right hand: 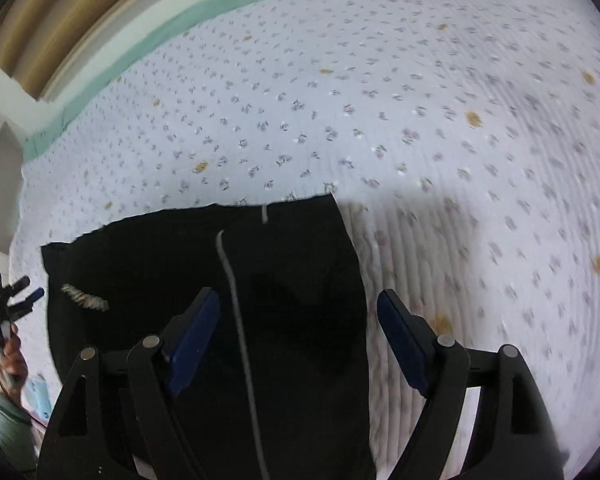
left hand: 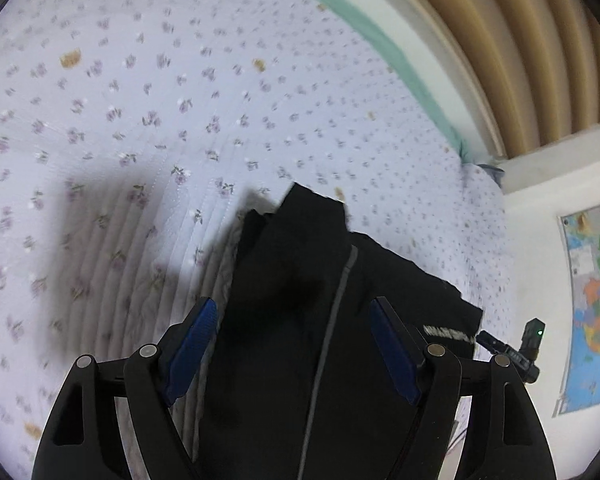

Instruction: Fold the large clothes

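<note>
A black garment (left hand: 300, 280) with a thin grey stripe (left hand: 332, 320) and a small white label lies folded on the flowered bedspread (left hand: 140, 100). My left gripper (left hand: 292, 304) hovers just above it, open, blue pads (left hand: 192, 352) spread to either side of the cloth and not pressing it. In the right wrist view the same garment (right hand: 160, 264) lies flat. My right gripper (right hand: 296, 296) is open over its right edge, one pad above the black cloth, the other above the bedspread (right hand: 420, 120). Each gripper shows small at the edge of the other's view: right gripper (left hand: 500, 346), left gripper (right hand: 30, 288).
A green sheet border (left hand: 380, 48) runs along the bed's far side under a beige ribbed curtain (left hand: 500, 40). A coloured map (left hand: 596, 304) hangs on the white wall. A person's hand (right hand: 12, 356) and green sleeve show at the lower left of the right wrist view.
</note>
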